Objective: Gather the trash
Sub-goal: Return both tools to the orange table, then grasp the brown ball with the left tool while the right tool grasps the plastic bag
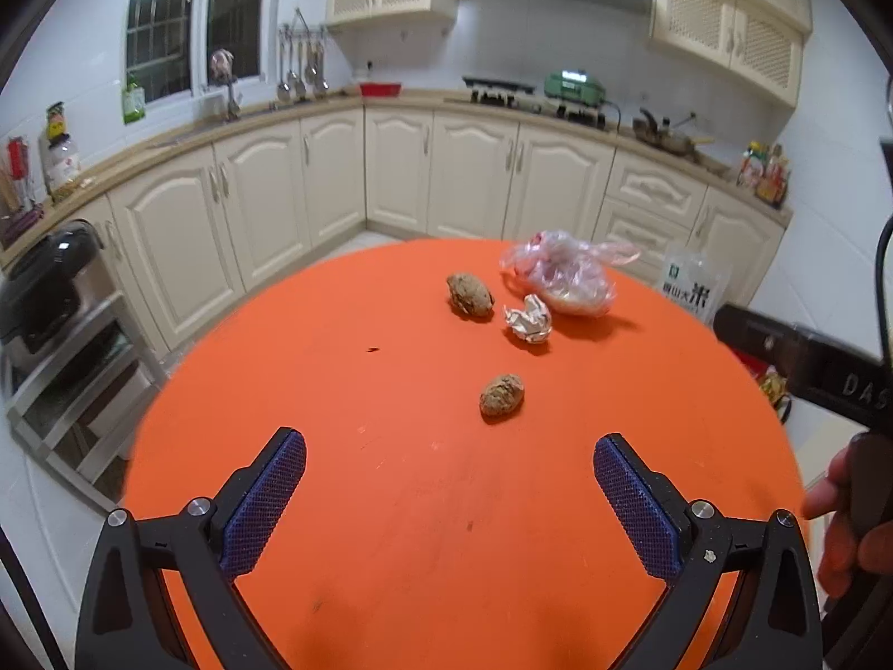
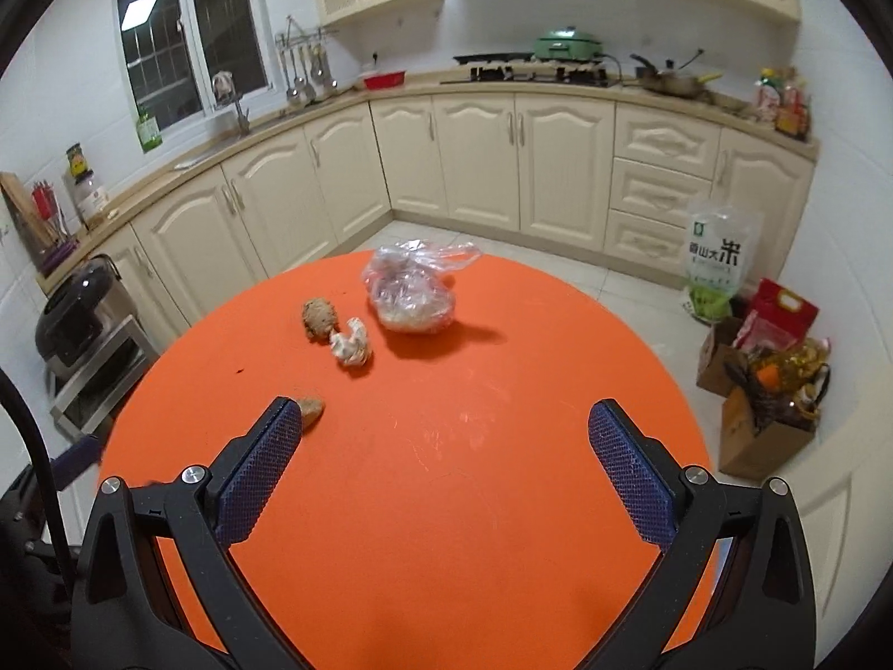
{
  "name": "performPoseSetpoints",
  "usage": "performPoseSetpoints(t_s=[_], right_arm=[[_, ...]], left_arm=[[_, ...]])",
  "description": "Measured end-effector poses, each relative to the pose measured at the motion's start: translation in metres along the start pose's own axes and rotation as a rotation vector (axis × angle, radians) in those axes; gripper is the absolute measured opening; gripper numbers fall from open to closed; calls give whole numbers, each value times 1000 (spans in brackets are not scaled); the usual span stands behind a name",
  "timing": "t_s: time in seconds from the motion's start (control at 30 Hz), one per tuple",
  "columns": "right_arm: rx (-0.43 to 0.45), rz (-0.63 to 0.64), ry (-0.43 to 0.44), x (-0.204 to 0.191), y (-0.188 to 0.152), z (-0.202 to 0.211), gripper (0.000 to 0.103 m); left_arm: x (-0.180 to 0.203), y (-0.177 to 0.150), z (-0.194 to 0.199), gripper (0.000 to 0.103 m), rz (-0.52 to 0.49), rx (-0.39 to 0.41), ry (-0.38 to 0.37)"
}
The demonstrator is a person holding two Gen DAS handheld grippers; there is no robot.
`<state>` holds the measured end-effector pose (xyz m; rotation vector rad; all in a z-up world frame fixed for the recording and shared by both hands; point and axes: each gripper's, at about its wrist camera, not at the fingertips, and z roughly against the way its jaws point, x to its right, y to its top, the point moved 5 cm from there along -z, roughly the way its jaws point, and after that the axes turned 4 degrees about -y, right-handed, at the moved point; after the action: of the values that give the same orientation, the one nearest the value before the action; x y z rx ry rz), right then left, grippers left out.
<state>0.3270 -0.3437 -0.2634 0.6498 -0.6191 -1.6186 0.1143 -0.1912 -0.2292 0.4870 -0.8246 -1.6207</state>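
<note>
- The left gripper (image 1: pixel 449 466) is held over the near part of a round orange table (image 1: pixel 390 530); its two blue-padded fingers (image 1: pixel 265 497) are spread wide apart and nothing is gripped between them.
- The right gripper (image 2: pixel 443 435) is likewise held above the table (image 2: pixel 446 530), its padded fingers (image 2: pixel 630 474) spread wide with nothing between them.
- In the left wrist view, a brown lump (image 1: pixel 501 395) is seen lying on the table just ahead of the fingers, a little right of the midline of the gap.
- Farther ahead, a crumpled white paper ball (image 1: pixel 528 318) is seen, with a second brown lump (image 1: pixel 470 294) just to its left and a tied clear plastic bag (image 1: pixel 563 273) just behind and to its right.
- In the right wrist view, the near lump (image 2: pixel 311 408) is partly hidden behind the tip of the left finger; whether it is touched by that finger cannot be told.
- The paper ball (image 2: pixel 350 346) and the far lump (image 2: pixel 319 319) are seen ahead and left of the gap, close together, with the bag (image 2: pixel 413 293) ahead near the midline.
- A hand (image 1: pixel 848 513) holding a black handle is seen at the right edge of the left wrist view, beyond the right finger.
- A bag of rice (image 2: pixel 717 257) stands on the floor against the cream cabinets (image 2: pixel 480 162), far right of the fingers.
</note>
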Motion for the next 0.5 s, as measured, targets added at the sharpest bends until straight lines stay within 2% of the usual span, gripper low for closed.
performPoseSetpoints(t_s=[0.23, 0.33, 0.43, 0.47, 0.5], right_arm=[[-56, 33, 19, -5, 26, -58, 102], [-87, 52, 30, -9, 33, -82, 99], [-107, 57, 46, -12, 37, -101, 96], [-111, 61, 46, -12, 38, -105, 93], [-118, 69, 45, -13, 39, -112, 90]], left_arm=[[-2, 66, -99, 101, -16, -114, 5], [0, 91, -135, 97, -30, -148, 5], [5, 102, -166, 73, -63, -191, 6], [6, 106, -171, 73, -72, -180, 12], [8, 114, -177, 66, -81, -174, 3]])
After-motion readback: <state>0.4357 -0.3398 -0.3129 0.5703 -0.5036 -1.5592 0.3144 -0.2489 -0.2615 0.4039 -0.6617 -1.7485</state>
